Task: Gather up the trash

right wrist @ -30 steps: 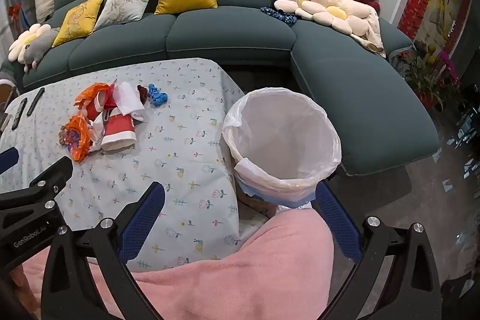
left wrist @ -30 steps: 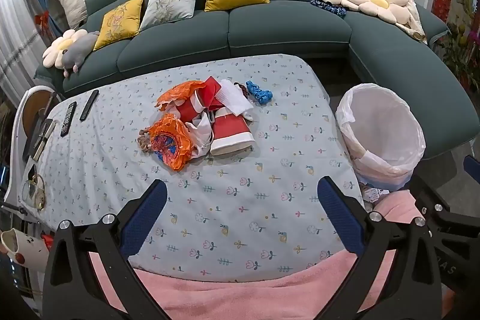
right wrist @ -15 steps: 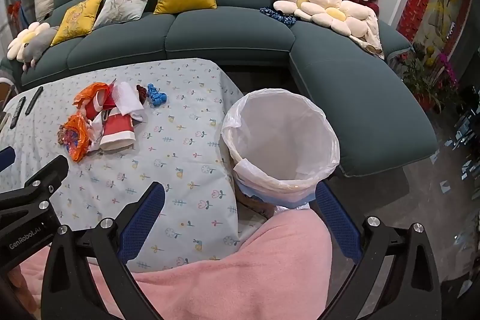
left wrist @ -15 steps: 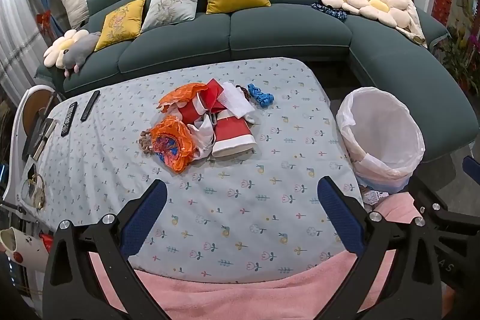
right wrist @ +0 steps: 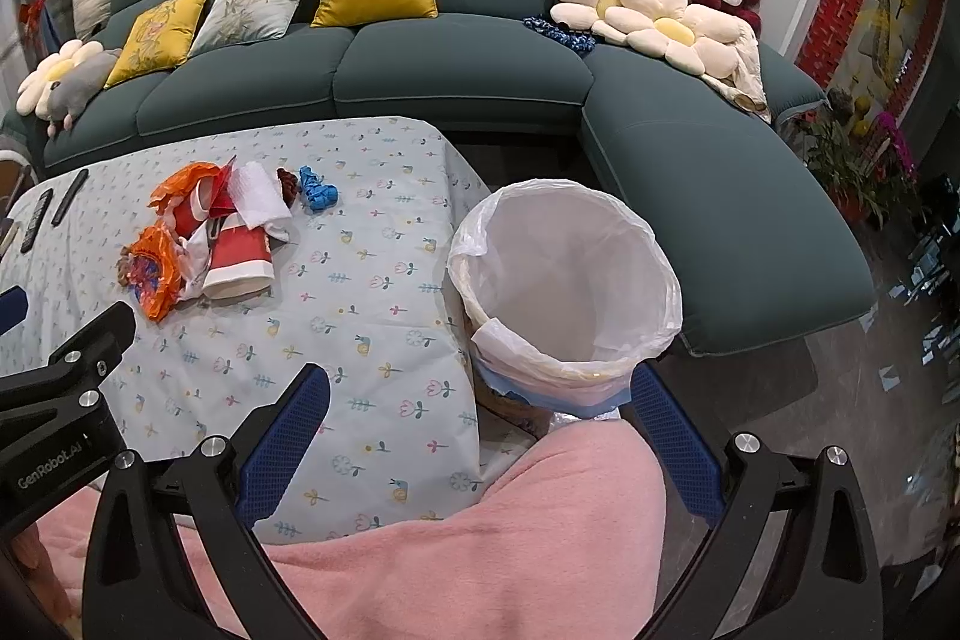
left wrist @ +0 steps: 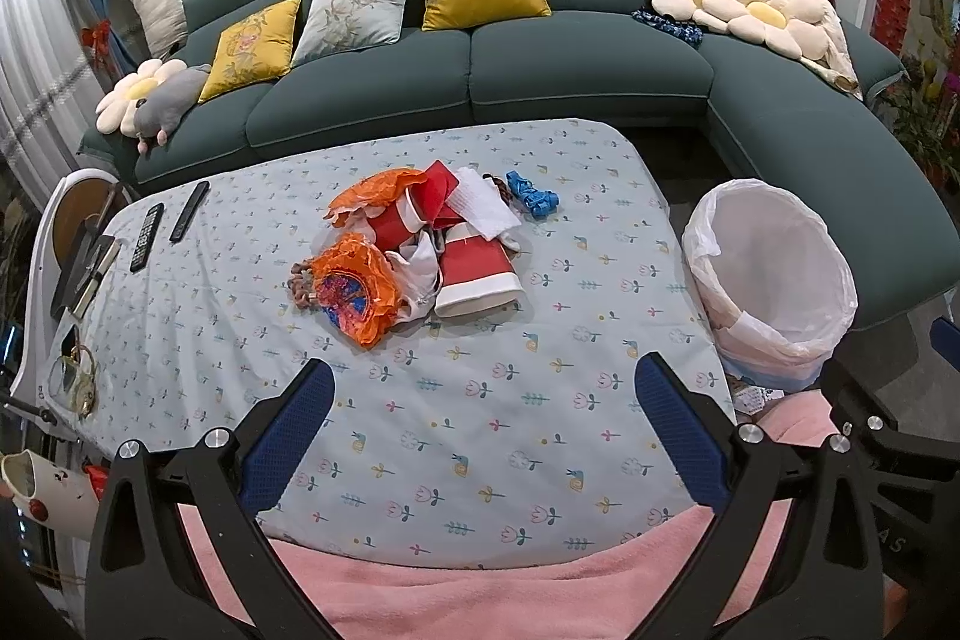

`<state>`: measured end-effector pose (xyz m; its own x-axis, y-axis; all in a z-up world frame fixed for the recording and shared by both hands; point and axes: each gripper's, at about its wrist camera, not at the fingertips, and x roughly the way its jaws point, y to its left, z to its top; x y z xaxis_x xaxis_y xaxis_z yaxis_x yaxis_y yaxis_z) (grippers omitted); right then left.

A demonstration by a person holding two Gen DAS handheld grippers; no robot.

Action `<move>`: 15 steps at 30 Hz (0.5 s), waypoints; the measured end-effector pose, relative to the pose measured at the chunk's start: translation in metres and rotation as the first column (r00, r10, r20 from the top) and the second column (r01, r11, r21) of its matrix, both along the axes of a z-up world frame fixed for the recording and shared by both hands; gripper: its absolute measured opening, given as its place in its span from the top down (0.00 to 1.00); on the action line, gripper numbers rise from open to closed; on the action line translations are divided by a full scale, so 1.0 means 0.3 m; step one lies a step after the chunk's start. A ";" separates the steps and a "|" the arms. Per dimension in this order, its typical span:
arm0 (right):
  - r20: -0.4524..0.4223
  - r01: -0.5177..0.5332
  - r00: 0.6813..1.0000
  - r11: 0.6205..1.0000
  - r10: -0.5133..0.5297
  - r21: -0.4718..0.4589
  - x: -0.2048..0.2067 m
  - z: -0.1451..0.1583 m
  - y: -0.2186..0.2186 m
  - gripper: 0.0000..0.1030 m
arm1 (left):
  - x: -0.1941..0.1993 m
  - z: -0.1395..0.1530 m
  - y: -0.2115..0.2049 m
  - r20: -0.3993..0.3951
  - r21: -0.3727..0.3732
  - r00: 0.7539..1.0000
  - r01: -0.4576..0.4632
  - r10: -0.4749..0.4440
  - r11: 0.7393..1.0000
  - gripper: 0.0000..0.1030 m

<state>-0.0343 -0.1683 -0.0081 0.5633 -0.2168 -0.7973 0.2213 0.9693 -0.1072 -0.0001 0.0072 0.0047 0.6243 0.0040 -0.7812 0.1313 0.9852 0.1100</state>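
Both your claws hang wide and empty: the left claw (left wrist: 483,415) over the near part of the surface (left wrist: 456,430), the right claw (right wrist: 480,424) near the lined bin (right wrist: 564,280). The trash pile (left wrist: 414,250) sits mid-surface, well apart from either. Watch it: the orange wrapper (left wrist: 354,289), red cup (left wrist: 477,268) and white tissue (left wrist: 483,208) overlap loosely, so a careless pinch could drag neighbours off or bunch the cloth.

A matt printed cloth (left wrist: 480,430) is spread over the table; a thin, glossy plastic bag (right wrist: 564,268) is seen at 3 o'clock.
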 end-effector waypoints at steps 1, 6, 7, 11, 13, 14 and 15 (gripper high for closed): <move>0.000 0.000 1.000 1.000 0.000 -0.001 0.000 0.000 0.000 0.07 | 0.001 -0.001 0.002 -0.001 -0.001 1.000 -0.002 0.002 1.000 0.07; 0.000 0.000 1.000 1.000 0.000 -0.003 0.000 -0.002 0.004 0.07 | 0.004 -0.002 0.012 -0.002 -0.006 1.000 -0.007 0.007 1.000 0.07; 0.000 0.000 1.000 1.000 0.000 -0.002 0.000 -0.002 0.004 0.07 | 0.004 -0.003 0.014 -0.002 -0.007 1.000 -0.006 0.006 1.000 0.07; 0.001 0.000 1.000 1.000 0.000 -0.004 0.000 -0.002 0.004 0.07 | 0.002 0.000 0.007 -0.003 -0.005 1.000 -0.006 0.006 1.000 0.07; 0.001 0.000 1.000 1.000 0.000 -0.003 -0.001 -0.002 0.005 0.07 | 0.003 -0.001 0.009 -0.003 -0.005 1.000 -0.005 0.005 1.000 0.07; 0.001 0.000 1.000 1.000 0.000 -0.003 0.000 -0.002 0.004 0.07 | 0.004 -0.002 0.010 -0.003 -0.005 1.000 -0.006 0.005 1.000 0.07; 0.001 0.000 1.000 1.000 0.000 -0.004 -0.001 -0.001 0.006 0.07 | 0.005 -0.002 0.012 -0.004 -0.006 1.000 -0.005 0.005 1.000 0.07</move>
<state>-0.0344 -0.1665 -0.0085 0.5643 -0.2201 -0.7957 0.2213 0.9689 -0.1111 0.0012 0.0108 0.0040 0.6210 0.0027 -0.7838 0.1265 0.9865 0.1037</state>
